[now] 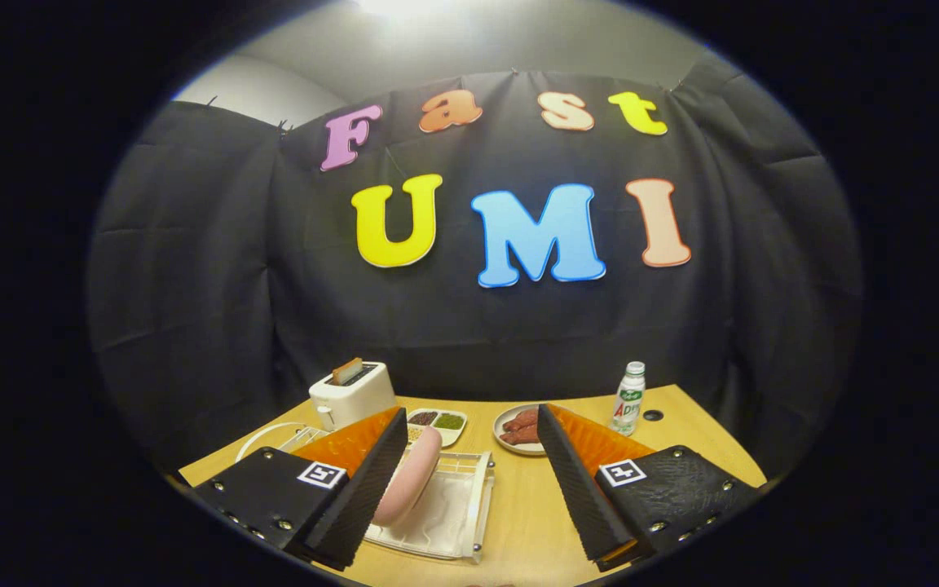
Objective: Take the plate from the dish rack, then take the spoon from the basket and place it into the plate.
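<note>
Pink plate (409,479) stands on edge in the white dish rack (469,514), right against the left finger (355,489), edge pointing away (not between them yet). Gripper (469,489) gapes wide, holding nothing, so shift left.

Gripper (469,473): two fingers, wide apart with nothing between them. Each finger (575,481) a long wedge; inner face black, finely ribbed padding; upper face orange plastic with a ridged texture. Each mounts to a black textured plate, edged with small silver screws. One square black-and-white marker (622,472) sits on each plate, near the orange part.
</note>
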A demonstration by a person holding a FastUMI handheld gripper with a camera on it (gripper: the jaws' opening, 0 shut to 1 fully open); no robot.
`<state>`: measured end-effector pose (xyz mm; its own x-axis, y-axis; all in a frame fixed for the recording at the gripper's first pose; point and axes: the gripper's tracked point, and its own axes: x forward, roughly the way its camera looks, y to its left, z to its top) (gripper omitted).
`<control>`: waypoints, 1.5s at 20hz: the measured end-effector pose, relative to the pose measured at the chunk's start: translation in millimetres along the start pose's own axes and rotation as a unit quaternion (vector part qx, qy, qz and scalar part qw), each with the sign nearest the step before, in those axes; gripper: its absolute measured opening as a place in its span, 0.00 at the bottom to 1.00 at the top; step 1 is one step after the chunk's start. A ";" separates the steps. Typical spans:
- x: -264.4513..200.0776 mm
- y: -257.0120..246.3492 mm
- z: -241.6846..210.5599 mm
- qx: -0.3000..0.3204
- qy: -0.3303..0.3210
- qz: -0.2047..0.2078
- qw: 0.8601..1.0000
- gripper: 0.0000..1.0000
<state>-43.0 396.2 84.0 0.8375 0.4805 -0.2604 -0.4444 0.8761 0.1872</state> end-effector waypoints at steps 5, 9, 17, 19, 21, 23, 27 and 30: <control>58.2 16.8 -41.2 0.026 0.121 0.015 0.992 0.98; 89.7 23.2 -72.0 0.047 0.204 0.020 0.978 0.99; 111.8 35.8 -125.6 0.055 0.345 0.017 0.937 0.79; 116.5 39.4 -132.2 0.055 0.359 0.016 0.932 0.68; 116.0 42.7 -142.4 0.049 0.383 0.016 0.922 0.54; 112.4 39.0 -146.0 0.041 0.401 -0.004 0.915 0.41; 111.8 29.6 -144.2 0.022 0.415 -0.040 0.909 0.31; 112.1 30.6 -138.8 0.003 0.417 -0.045 0.908 0.32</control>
<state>-6.9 482.5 -70.9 0.3375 0.2736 -0.9007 -0.3825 0.9141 0.1344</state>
